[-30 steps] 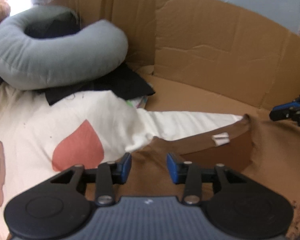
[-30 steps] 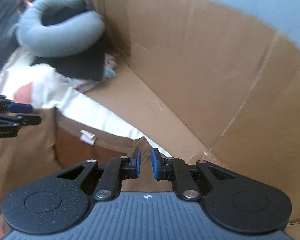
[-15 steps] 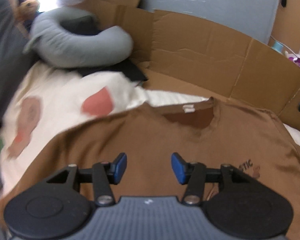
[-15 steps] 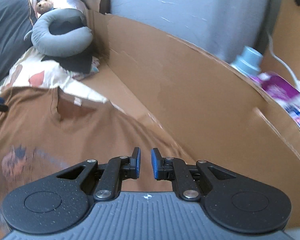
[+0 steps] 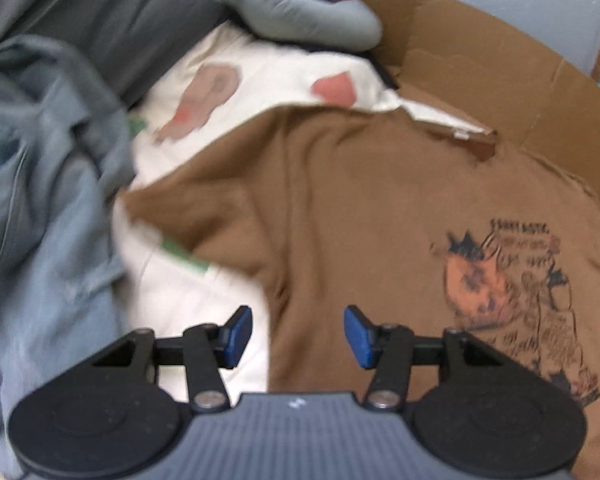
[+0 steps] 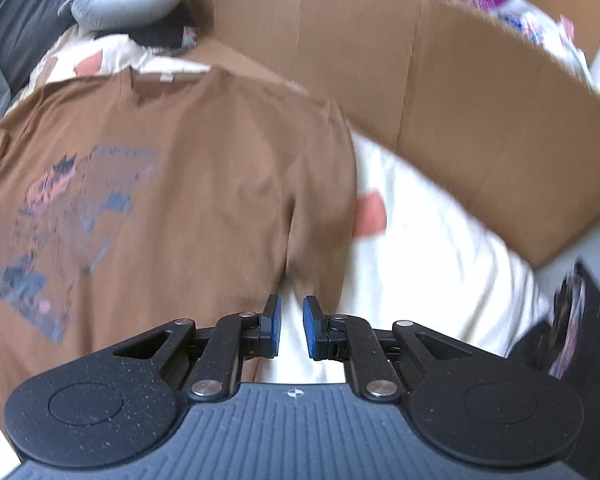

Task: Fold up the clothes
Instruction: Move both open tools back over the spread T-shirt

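Both grippers pulled back from the collar since 1 s ago; brown T-shirt (image 5: 340,216) now lies spread flat, print up, on the cream sheet (image 5: 268,68). Left gripper (image 5: 297,334) hangs over shirt's side edge, jaws wide apart, empty. Right gripper (image 6: 287,327) near opposite sleeve, jaws narrowly parted, nothing between. Corrugated cardboard wall (image 6: 380,52) behind shirt; padded grey U-pillow (image 5: 300,16) beyond its collar; crumpled grey-blue garment (image 5: 40,200) beside its sleeve.

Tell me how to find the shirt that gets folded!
Look at the white printed bedsheet beside the cardboard wall. The brown T-shirt lies spread flat on it, chest up. Unlike the crumpled grey-blue garment next to it, it is brown with a dark cartoon print on its chest.
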